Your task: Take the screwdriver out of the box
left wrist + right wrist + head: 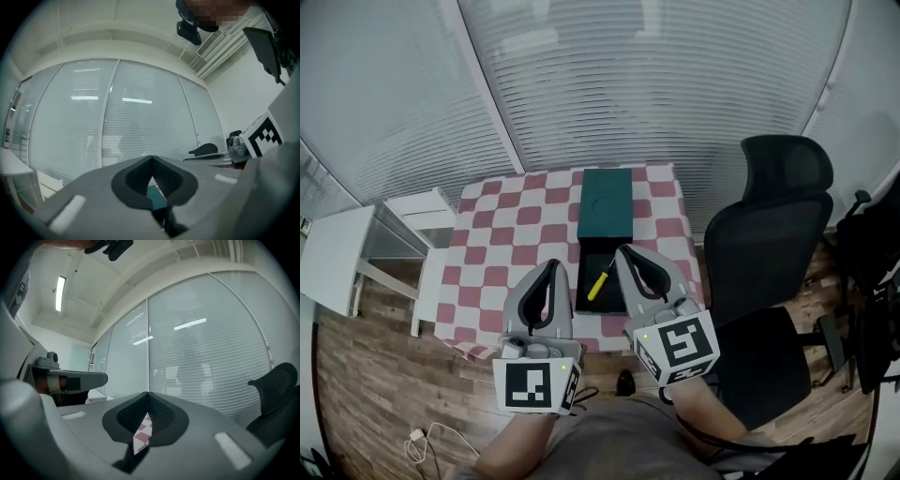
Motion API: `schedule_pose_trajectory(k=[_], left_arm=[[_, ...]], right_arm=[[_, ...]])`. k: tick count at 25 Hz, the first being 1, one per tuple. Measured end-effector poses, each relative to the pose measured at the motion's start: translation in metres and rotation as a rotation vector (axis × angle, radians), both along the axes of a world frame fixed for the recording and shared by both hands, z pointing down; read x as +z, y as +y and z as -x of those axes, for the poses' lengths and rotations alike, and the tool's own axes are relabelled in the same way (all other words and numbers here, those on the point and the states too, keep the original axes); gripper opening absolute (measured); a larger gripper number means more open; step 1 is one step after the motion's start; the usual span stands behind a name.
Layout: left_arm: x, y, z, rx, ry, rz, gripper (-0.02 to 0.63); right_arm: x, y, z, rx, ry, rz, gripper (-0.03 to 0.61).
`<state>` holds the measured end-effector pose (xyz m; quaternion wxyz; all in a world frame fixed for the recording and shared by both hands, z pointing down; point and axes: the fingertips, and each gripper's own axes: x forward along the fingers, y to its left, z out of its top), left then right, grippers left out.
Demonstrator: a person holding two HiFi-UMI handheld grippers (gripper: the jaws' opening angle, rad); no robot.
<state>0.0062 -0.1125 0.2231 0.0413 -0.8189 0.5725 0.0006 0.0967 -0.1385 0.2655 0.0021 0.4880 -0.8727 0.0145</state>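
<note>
My two grippers hang at the near end of the open box [598, 251], and neither one holds anything. My left gripper [553, 265] sits just to the left of the box. In its own view its jaws meet at the tips with nothing between them, and through the narrow slit below the tips I see only a sliver of the box and its teal lid [606, 204]. My right gripper [623, 250] sits over the box's right rim. Its jaws are also pressed tip to tip on nothing, and only the checked table [502, 234] shows through that gap. The screwdriver [599, 283] lies inside the box, near its right wall and towards the near end. It is set on a slant, with its yellow handle plain against the dark lining. The lid lies flat just beyond the far end of the box, so nothing blocks the way in. I judge this to be the very start of the reach, with nothing gripped yet. My right gripper is the closer one, so next I would spread its jaws, turn them across the slanted handle and lower them inside the walls. Once the handle sits squarely between the pads, I would close on it and lift straight up, clear of the rim.
</note>
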Motion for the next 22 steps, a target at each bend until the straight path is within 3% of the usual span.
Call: schedule_pose_trajectory(k=[5,13,22], left_arm=[[-0.006,-0.025,0.011,-0.02,0.008,-0.01,0.0],[0.025,-0.065,0.024,0.047,0.005,0.073,0.0],[0.078,-0.128,0.049,0.192,0.0,0.188,0.0]], right_arm=[[-0.003,-0.026,0.007,-0.006,0.005,-0.007,0.021],[0.042,-0.059,0.016,0.077,0.019,0.117,0.021],[0.137,-0.094,0.03,0.299,0.013,0.378,0.022]])
